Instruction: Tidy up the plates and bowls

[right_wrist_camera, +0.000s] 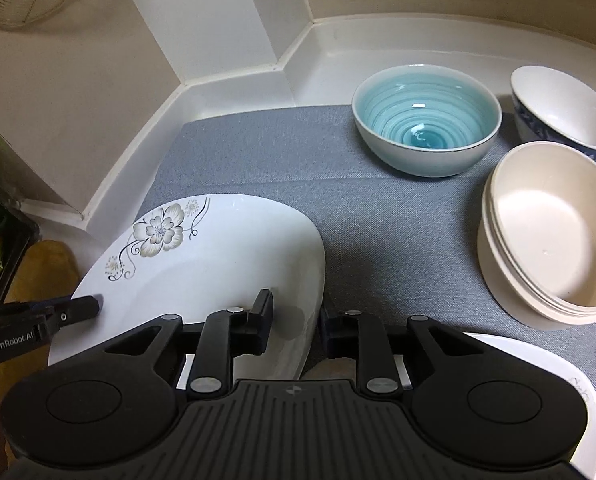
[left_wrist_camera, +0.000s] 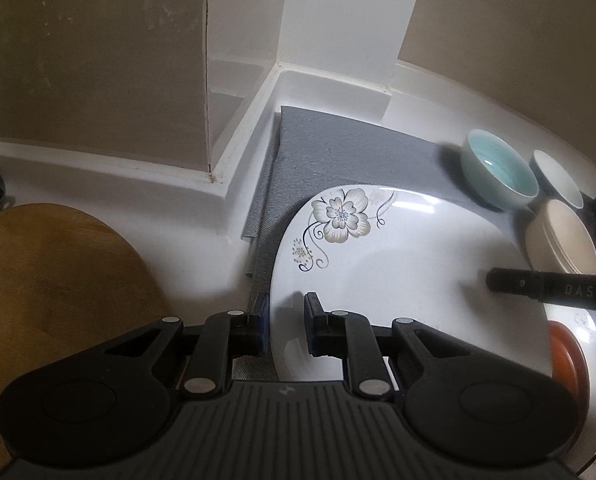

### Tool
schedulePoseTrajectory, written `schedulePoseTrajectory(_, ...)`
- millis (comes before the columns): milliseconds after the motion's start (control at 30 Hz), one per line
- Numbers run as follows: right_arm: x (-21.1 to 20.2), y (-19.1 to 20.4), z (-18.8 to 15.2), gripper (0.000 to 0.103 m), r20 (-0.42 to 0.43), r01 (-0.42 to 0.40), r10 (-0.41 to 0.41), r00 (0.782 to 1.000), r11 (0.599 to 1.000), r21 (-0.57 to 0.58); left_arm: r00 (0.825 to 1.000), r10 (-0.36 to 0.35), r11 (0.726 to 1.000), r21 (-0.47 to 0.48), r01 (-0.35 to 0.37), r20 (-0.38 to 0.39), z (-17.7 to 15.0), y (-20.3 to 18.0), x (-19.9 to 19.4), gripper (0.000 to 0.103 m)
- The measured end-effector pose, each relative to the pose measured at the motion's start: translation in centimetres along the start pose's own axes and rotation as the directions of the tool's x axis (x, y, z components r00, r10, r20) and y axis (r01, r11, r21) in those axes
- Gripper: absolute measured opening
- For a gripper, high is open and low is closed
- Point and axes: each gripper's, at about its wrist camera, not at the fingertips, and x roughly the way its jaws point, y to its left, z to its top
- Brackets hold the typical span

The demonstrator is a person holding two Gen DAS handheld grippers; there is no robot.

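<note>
A white plate with a flower print (left_wrist_camera: 398, 256) (right_wrist_camera: 217, 256) is held above the grey mat (right_wrist_camera: 298, 168), tilted. My left gripper (left_wrist_camera: 285, 320) is shut on its left rim, one finger over and one under. My right gripper (right_wrist_camera: 295, 320) is shut on its right rim; its finger shows in the left wrist view (left_wrist_camera: 538, 284). The left gripper's finger shows in the right wrist view (right_wrist_camera: 73, 308). A teal bowl (right_wrist_camera: 426, 120) (left_wrist_camera: 498, 168), a blue-patterned white bowl (right_wrist_camera: 562, 108) and a stack of cream bowls (right_wrist_camera: 546, 232) stand on the mat at the right.
Another white plate (right_wrist_camera: 554, 376) lies under my right gripper at the lower right. An orange dish (left_wrist_camera: 566, 356) peeks from under the held plate. A wooden board (left_wrist_camera: 49, 300) lies left. White walls and a corner ledge (left_wrist_camera: 257, 100) bound the counter behind.
</note>
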Motion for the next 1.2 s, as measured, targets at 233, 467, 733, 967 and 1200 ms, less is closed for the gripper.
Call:
schedulePoseTrajectory(233,-1.6,-0.2,-0.5,0.026,0.029,-0.005,0.005,1.0,1.0,0.009,1.0,-0.007,1.0,0.016,0.006,0.017,-0.3,-0.8,-1.5,0.019)
schedulePoseTrajectory(467,-3.6,-0.8,-1.1,0.026,0.058,-0.003,0.002,0.998,1.0,0.019,1.0,-0.015,0.999,0.032,0.014,0.018,-1.1,-2.3,-2.8,0.019)
schedulePoseTrajectory(733,-6.0,-2.2,-1.9,0.026,0.084,0.006,-0.009,0.996,0.999,0.036,1.0,-0.023,0.998,0.056,0.022,0.016,-2.3,-4.9,-4.1,0.019)
schedulePoseTrajectory(967,-7.8,-4.3,-2.6,0.026,0.091,0.009,-0.012,0.996,0.999,0.034,0.999,-0.026,0.998,0.053,0.025,0.028,-3.6,-7.7,-4.9,0.019)
schedulePoseTrajectory(1200,-8.9,-6.2,-3.8,0.026,0.067,0.017,-0.02,0.998,0.999,0.032,0.999,-0.029,0.999,0.04,0.028,0.028,-4.6,-9.9,-5.4,0.019)
